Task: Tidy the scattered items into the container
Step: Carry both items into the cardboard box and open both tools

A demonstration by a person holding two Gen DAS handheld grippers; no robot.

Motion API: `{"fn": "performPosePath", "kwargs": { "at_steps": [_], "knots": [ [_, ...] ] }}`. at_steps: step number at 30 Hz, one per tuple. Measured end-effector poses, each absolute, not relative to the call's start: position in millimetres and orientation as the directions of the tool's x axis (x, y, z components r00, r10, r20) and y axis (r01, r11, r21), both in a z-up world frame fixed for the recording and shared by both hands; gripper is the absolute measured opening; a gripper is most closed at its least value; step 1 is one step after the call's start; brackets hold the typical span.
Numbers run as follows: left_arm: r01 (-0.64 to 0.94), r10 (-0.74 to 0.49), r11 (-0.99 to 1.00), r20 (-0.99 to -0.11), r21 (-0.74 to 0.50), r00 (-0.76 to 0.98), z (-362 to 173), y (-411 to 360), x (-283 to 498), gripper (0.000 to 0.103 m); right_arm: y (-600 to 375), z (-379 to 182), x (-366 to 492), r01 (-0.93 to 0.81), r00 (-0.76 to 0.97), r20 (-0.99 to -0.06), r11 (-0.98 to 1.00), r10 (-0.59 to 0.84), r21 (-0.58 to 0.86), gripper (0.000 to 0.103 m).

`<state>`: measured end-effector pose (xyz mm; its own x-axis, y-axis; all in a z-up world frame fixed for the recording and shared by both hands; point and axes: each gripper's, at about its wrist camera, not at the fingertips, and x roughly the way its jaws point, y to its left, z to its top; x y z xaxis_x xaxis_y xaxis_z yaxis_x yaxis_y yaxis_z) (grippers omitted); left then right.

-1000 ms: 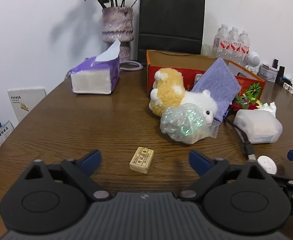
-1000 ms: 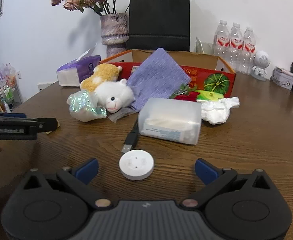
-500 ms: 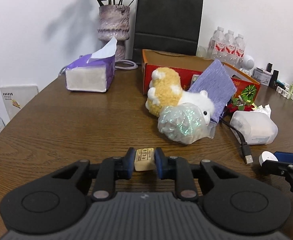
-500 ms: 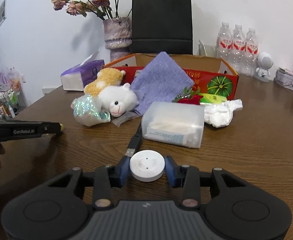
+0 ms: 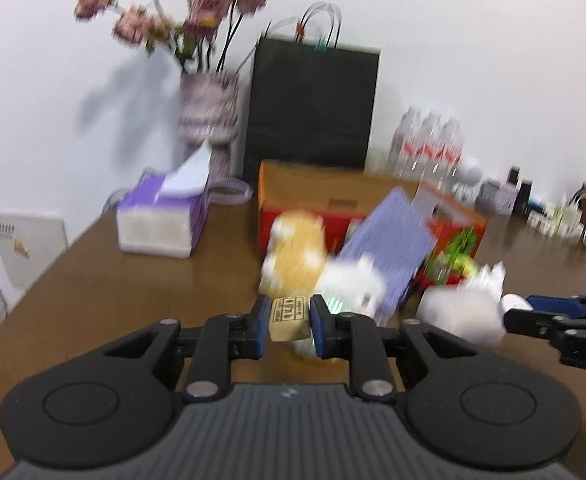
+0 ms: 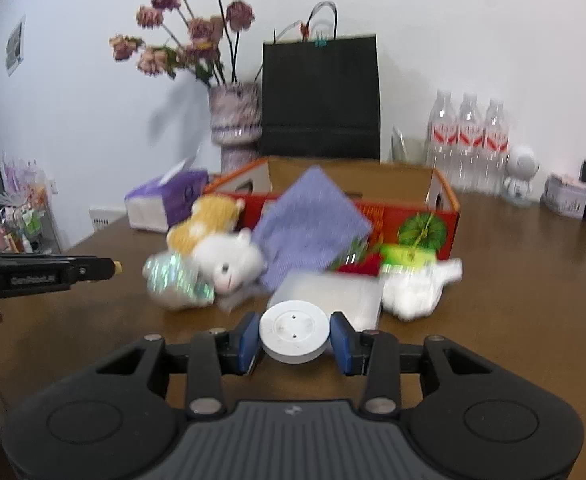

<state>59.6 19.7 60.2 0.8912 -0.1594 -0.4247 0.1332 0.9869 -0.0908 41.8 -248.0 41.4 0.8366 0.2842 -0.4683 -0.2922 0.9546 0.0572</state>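
Observation:
My left gripper (image 5: 289,326) is shut on a small tan block (image 5: 288,319) and holds it above the table. My right gripper (image 6: 294,338) is shut on a white round disc (image 6: 294,335), also lifted. The open red cardboard box (image 6: 433,222) stands at the back of the table, also in the left wrist view (image 5: 293,216). In front of it lie a plush toy (image 6: 225,258), a shiny bag (image 6: 173,278), a purple cloth (image 6: 309,224), a clear plastic box (image 6: 341,294) and crumpled white paper (image 6: 417,290).
A purple tissue box (image 5: 161,220), a vase of dried flowers (image 6: 235,124) and a black paper bag (image 6: 321,96) stand behind and left of the box. Water bottles (image 6: 469,140) and small items stand at the back right. Both views are motion-blurred.
Both grippers have lifted off the table with their objects, and the views have tilted up. One second ago both were open around the block and the disc.

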Motion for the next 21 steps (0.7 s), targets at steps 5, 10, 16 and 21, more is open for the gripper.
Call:
{"fn": "performPosePath", "kwargs": {
  "at_steps": [5,10,16,21],
  "knots": [
    [0.156,-0.181,0.983,-0.341,-0.099,0.923,94.0,0.1,91.6,0.022,-252.7,71.4,71.7,-0.296,0.869,-0.402,0.954,0.289,0.046,0.038],
    [0.168,-0.208,0.973,-0.282,-0.16,0.937,121.3,-24.1,142.0,0.022,-253.2,104.3,118.4,-0.285,0.895,-0.341,0.957,0.288,0.059,0.038],
    [0.112,-0.186,0.963,-0.302,-0.244,0.935,114.7,-48.5,212.1,0.022,-253.7,114.0,189.0,-0.228,0.914,-0.322,0.969,0.248,0.101,0.038],
    [0.062,-0.163,0.967,-0.412,-0.248,0.896,78.7,-49.2,264.0,0.022,-266.3,90.3,248.9,-0.189,0.89,-0.392,0.971,0.232,0.145,0.038]
  ]
}}
